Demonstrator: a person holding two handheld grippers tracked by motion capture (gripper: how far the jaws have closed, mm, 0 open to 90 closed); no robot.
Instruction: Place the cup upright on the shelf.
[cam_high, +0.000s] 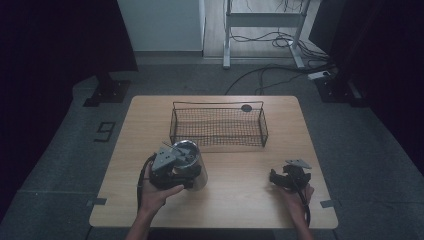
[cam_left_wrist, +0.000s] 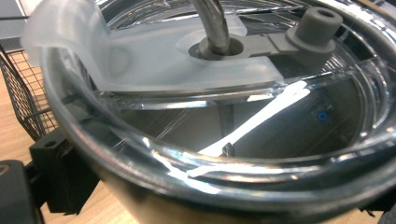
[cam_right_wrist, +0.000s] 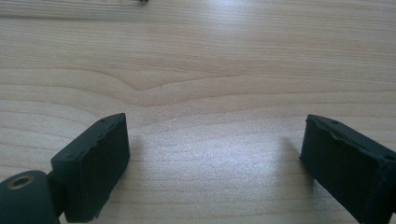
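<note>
Left claw (cam_high: 181, 172) pinching the steel tumbler (cam_high: 192, 162) just in front of the wire basket (cam_high: 218, 126), right claw (cam_high: 289, 176) spread on the worktop (cam_high: 240, 175) — imo keep it upright & lift clear of the rim.

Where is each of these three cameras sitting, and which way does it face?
High view: above the person's side, facing forward and down on the table; forearms and both hands show.
Left gripper view: on the left tool, facing the steel tumbler; a black jaw shows.
Right gripper view: on the right tool, facing bare tabletop between parted jaws.
Shared: tumbler and wire basket, in high and left views.
</note>
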